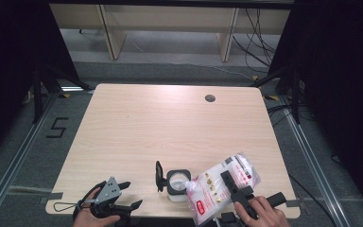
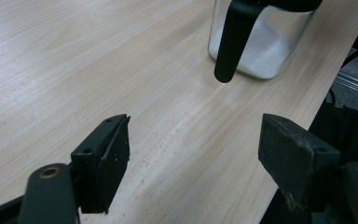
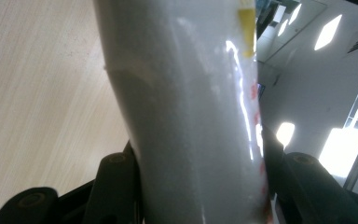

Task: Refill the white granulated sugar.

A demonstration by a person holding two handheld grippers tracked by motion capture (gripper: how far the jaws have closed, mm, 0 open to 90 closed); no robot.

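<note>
High view: at the near edge of the tabletop point(image 1: 137, 123), the left claw point(image 1: 131, 195) rests with jaws wide apart, gripping nothing. The right claw point(image 1: 228, 180) is clamped on a white bag point(image 1: 220, 187), held tilted with its mouth at the jar point(image 1: 177, 183). The jar stands just beyond, between both claws, its black lid flipped up.

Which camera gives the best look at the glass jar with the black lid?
The high view: it shows the whole jar from above, its black lid hanging open at the left and the bag tipped at its mouth. The left gripper view shows the jar's lower glass, white powder inside and the hanging lid. The right gripper view shows the bag close up.
</note>
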